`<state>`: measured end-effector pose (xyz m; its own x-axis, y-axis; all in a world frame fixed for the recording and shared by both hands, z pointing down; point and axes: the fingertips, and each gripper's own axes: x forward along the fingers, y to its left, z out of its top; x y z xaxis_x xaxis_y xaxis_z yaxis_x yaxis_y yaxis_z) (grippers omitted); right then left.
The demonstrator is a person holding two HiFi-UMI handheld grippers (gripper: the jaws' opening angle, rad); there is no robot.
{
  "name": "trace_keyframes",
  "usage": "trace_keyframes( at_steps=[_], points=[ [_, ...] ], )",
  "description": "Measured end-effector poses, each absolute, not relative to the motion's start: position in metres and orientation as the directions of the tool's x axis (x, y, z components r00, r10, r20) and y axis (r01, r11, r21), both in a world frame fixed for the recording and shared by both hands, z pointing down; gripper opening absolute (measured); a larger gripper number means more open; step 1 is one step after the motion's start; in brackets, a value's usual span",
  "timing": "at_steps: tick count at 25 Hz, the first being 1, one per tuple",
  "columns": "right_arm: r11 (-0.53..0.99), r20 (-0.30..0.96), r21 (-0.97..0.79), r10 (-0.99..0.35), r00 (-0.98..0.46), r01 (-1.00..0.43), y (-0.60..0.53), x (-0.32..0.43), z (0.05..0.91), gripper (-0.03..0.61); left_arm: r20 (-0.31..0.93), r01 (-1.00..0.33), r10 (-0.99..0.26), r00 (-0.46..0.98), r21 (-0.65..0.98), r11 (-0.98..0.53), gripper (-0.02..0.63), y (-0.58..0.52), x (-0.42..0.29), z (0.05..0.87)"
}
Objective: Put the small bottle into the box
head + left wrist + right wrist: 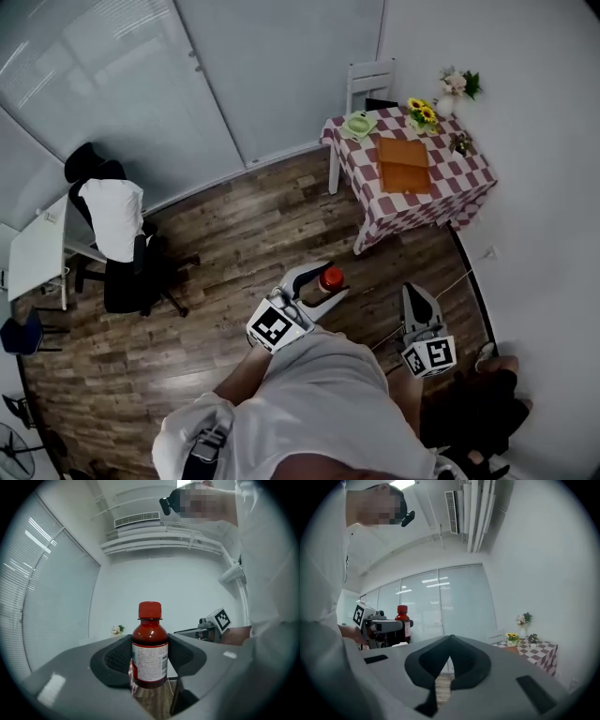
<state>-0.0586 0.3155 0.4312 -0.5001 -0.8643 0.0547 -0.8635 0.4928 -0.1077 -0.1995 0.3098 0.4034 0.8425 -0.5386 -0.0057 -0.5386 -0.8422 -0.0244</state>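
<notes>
Bottle (pixel 150 639): small, dark red, red cap, upright in the air above the wood floor (pixel 234 234).
Label: white wrap with fine print and a barcode, too small to read.
Left gripper (pixel 150 654): jaws clamped on the bottle's sides, with the cap standing out at 12 o'clock.
Right gripper (pixel 450 644): jaws together, nothing between them, at 3 o'clock of the left one.
Box (pixel 404 164): orange, on the checked table (pixel 469 187), at 1 o'clock from the person and well apart from the bottle.

The box (pixel 404 164) lies on the table (pixel 466 180), flowers (pixel 422 112) seemingly behind it.
</notes>
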Motion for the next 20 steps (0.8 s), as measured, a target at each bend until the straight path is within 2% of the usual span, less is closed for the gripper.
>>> trace_keyframes(
  at_steps=[9, 13, 20],
  points=[
    [0.522, 0.054, -0.184, -0.841, -0.538, -0.833, 0.302, -0.023, 0.453, 0.002, 0.095, -0.561, -0.56, 0.823, -0.009, -0.828, 0.219, 0.31, -0.168, 0.426],
    [0.513, 0.055, -0.24, -0.841, -0.539, -0.824, 0.29, -0.008, 0.468, 0.002, 0.125, -0.536, -0.532, 0.838, -0.001, -0.844, 0.219, 0.298, -0.142, 0.432],
    [0.48, 0.072, -0.231, -0.859, -0.507, -0.846, 0.221, 0.026, 0.481, 0.002, 0.079, -0.489, -0.486, 0.87, 0.026, -0.872, 0.219, 0.223, -0.102, 0.442]
  ],
)
